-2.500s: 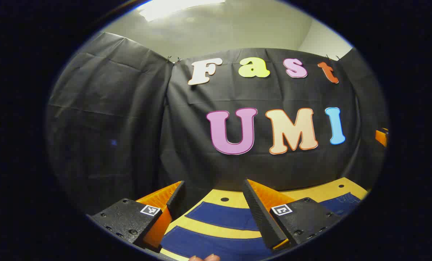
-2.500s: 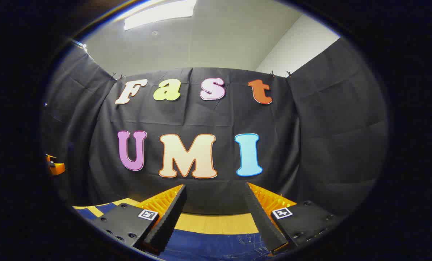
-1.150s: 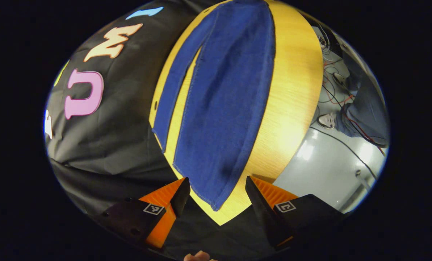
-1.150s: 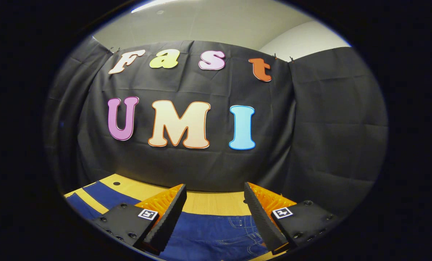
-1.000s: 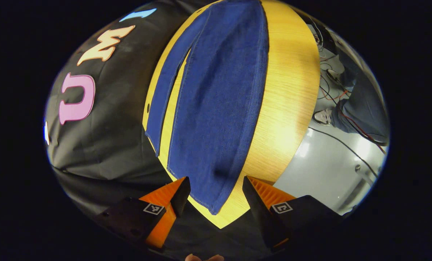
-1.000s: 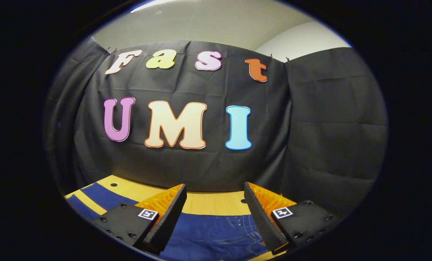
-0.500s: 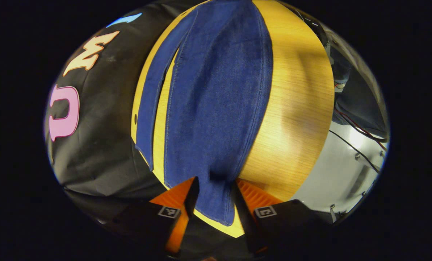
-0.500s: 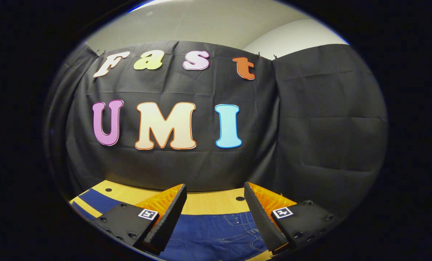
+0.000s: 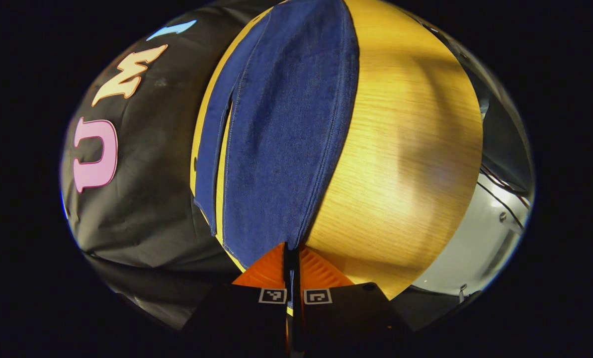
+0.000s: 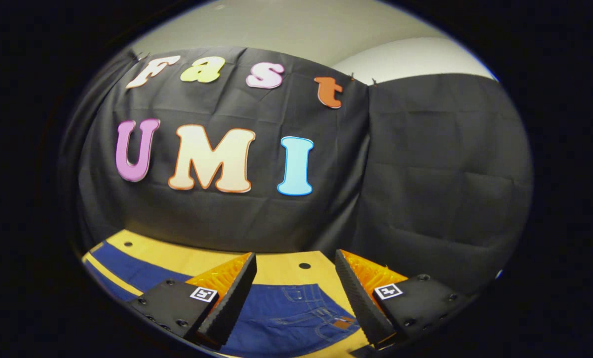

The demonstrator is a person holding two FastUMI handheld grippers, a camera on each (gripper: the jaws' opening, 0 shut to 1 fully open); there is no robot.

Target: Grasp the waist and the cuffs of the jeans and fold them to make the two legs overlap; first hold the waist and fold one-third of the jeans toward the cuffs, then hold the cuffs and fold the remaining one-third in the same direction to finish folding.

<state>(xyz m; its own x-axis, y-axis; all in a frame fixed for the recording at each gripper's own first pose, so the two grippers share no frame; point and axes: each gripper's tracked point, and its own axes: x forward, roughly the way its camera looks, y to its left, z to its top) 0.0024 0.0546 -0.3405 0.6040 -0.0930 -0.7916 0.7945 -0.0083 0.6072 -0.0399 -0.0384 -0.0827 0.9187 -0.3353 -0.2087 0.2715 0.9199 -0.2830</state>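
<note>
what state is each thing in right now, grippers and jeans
left gripper: shut on the cuff of the near leg
right gripper: open, above the waist, not gripping
jeans: spread flat on the table, legs apart, not yet overlapped
waist: flat, ungrasped

Light wood-grain worktop (image 9: 410, 149) with a few small round holes in it, and black cloth (image 10: 425, 169) hung behind and around it as the booth wall. Above that there's a plain pale wall (image 10: 286, 25), plus shiny grey floor (image 9: 480, 233) with cables.
</note>
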